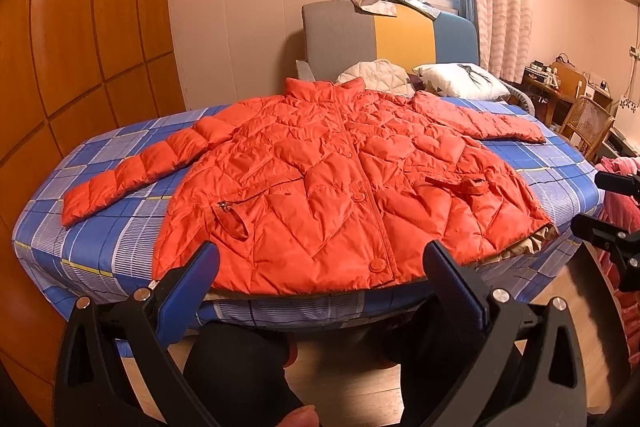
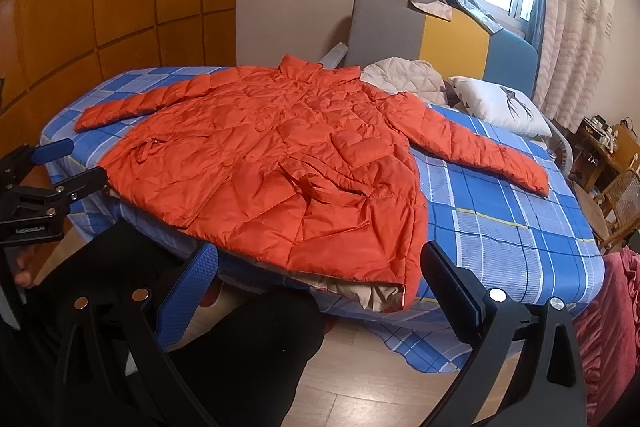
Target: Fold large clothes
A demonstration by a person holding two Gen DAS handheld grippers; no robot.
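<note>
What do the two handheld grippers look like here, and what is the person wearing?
Both the left gripper and right gripper have black plastic frames with round silver fasteners and blue textured fingers. The person wears dark trousers.

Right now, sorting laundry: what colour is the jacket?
Orange-red jacket, clearest in the left wrist view.

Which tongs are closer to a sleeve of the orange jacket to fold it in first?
Probably right. The right tongs sit at the jacket hem corner below the nearer-looking sleeve; the left tongs face the middle hem.
</note>
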